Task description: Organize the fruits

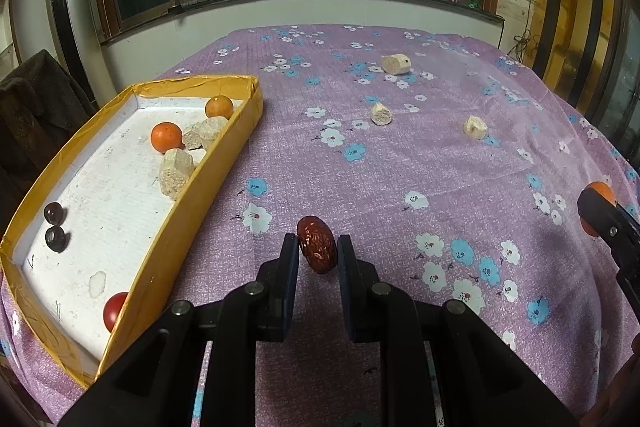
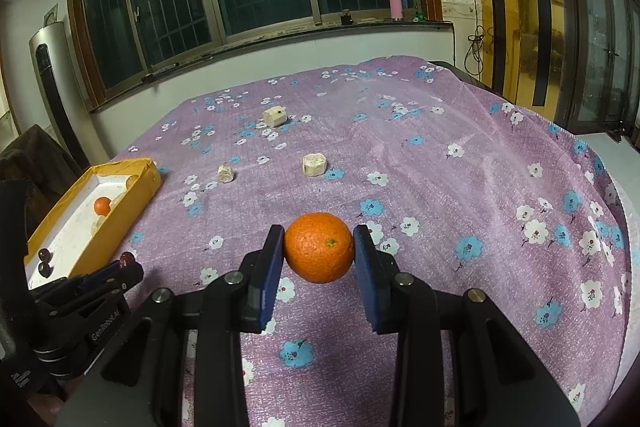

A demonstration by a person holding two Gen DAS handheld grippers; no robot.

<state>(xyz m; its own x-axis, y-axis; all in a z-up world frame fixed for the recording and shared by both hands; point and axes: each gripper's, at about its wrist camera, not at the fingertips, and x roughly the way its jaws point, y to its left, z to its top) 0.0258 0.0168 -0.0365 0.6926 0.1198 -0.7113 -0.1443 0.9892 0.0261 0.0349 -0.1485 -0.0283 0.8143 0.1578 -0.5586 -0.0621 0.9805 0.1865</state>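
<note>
Floral-clothed bench (image 1: pixel 360 155), yellow tray (image 1: pixel 224 163) left of frame: my left fingers (image 1: pixel 318 251) pinch red date (image 1: pixel 316 243), right fingers (image 2: pixel 319 251) clamp orange (image 2: pixel 319 247); round fruit may slip, roll.

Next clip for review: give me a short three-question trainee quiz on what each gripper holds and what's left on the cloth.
1. What does the left gripper hold?
2. True or false: the right gripper is shut on an orange.
3. How many pale chunks lie loose on the cloth: A two, B three, C five?

Key
1. A red date.
2. True.
3. B: one far, one middle, one right. More lie in the yellow tray.
</note>
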